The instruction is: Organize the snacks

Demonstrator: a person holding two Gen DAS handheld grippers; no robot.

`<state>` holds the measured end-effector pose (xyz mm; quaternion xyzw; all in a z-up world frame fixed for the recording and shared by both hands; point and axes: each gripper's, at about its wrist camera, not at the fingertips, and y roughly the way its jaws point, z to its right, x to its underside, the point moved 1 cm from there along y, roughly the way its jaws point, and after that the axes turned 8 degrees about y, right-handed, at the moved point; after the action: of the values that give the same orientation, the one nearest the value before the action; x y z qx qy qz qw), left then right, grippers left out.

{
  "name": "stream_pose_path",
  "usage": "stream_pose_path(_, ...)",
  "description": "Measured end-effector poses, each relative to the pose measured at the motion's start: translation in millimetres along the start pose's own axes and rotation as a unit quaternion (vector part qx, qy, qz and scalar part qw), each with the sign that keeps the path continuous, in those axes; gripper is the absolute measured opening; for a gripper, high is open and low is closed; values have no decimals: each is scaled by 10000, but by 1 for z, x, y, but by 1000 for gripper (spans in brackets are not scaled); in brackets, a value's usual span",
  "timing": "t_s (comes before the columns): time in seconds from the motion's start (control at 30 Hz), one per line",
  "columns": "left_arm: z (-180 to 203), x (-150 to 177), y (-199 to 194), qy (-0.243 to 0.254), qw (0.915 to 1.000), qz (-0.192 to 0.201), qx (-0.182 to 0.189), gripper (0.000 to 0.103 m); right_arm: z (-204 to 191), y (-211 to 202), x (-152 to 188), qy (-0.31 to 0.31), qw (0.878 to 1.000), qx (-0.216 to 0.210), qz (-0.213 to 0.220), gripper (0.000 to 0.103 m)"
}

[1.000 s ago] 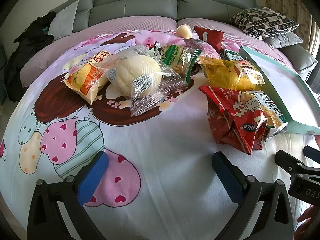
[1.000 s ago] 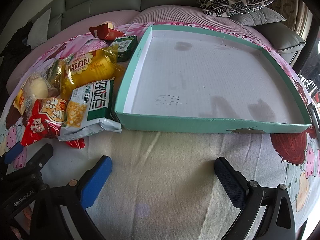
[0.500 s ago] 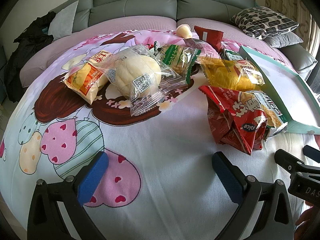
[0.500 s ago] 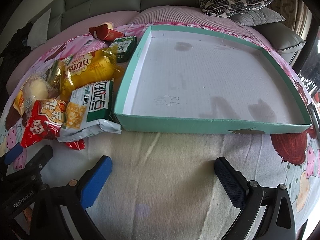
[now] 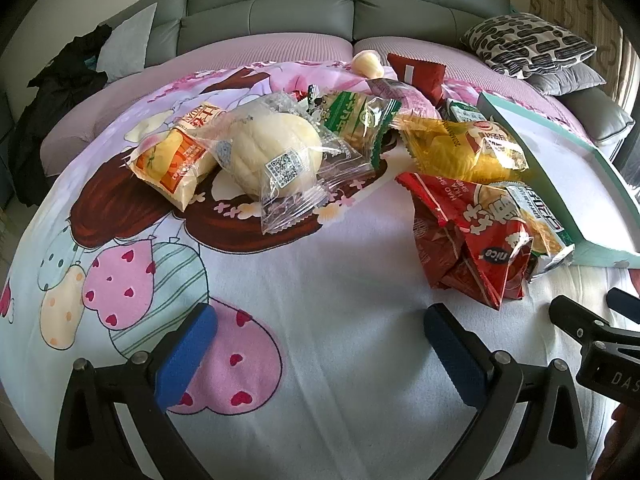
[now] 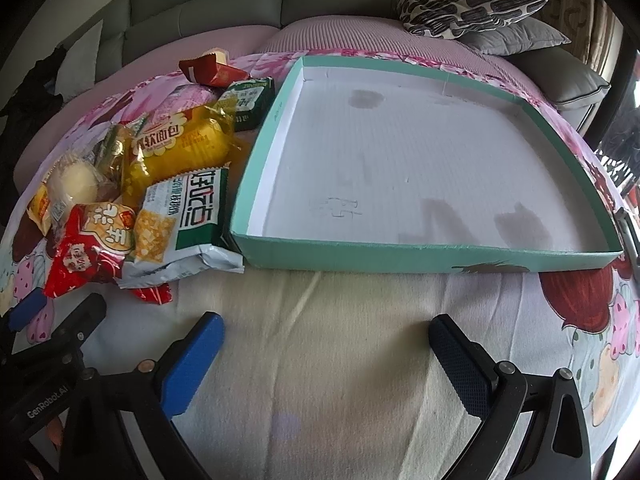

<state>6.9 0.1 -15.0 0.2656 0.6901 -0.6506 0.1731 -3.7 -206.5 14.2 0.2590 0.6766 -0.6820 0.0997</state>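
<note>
A pile of snack packs lies on a cartoon-print sheet. In the left wrist view I see a clear-wrapped bun (image 5: pixel 276 152), an orange pack (image 5: pixel 176 164), a green pack (image 5: pixel 356 118), a yellow bread pack (image 5: pixel 464 148) and a red pack (image 5: pixel 476 240). A shallow teal box (image 6: pixel 400 248) with a white inside sits to their right and holds nothing. A white-green cracker pack (image 6: pixel 188 220) leans on its left wall. My left gripper (image 5: pixel 320 352) is open and empty, short of the pile. My right gripper (image 6: pixel 328 356) is open and empty, in front of the box.
A grey sofa (image 5: pixel 352 4) curves behind the sheet, with patterned and grey pillows (image 6: pixel 472 4) at the right. A dark jacket (image 5: pixel 60 92) lies at the far left. A dark red pouch (image 5: pixel 416 72) and a small pale cup (image 5: pixel 366 62) sit at the pile's far side.
</note>
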Motion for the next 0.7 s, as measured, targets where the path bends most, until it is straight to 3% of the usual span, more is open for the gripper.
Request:
stream_pose_path(0.23,-2,-1,-9,14,9998,106,147,103,-5,-10,-1,-114,9998,-57,173,103)
stream_pose_path(0.53,-23,-17,-43,-287,9979,438,368,103,-27,-53,-8,-618,9916,-261,1104,103)
stream_pose_path(0.7,-27,-28,-44,-447,9975,241,499,103,-33,-57,-13,-765,9904,-259,1124,103)
